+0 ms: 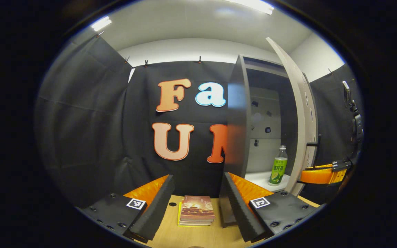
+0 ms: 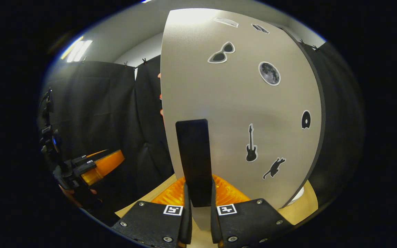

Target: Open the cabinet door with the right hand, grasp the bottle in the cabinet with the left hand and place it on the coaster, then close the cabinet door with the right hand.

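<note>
In the left gripper view, the left gripper (image 1: 196, 203) hangs released, its two fingers spread wide above a light wooden surface (image 1: 198, 237), with nothing between them. A small stack of books (image 1: 196, 210) with a reddish cover on top lies on that surface, just beyond the fingertips. To the right stands a tall grey cabinet (image 1: 237, 131) with its pale grey door (image 1: 300, 113) swung open. Inside, on the white bottom shelf (image 1: 258, 179), a clear plastic bottle with a green label (image 1: 278, 166) stands upright near the door side; the label's writing is too small to read. The right gripper (image 1: 319, 175) reaches in from the far right at the door's outer face. In the right gripper view, the right gripper (image 2: 198, 203) is clenched on the flat black door handle (image 2: 194, 162), both fingers pressing its sides. The door (image 2: 240, 113) carries black stickers: sunglasses, a moon, a guitar, a cat. The left gripper (image 2: 102, 165) shows at far left.
</note>
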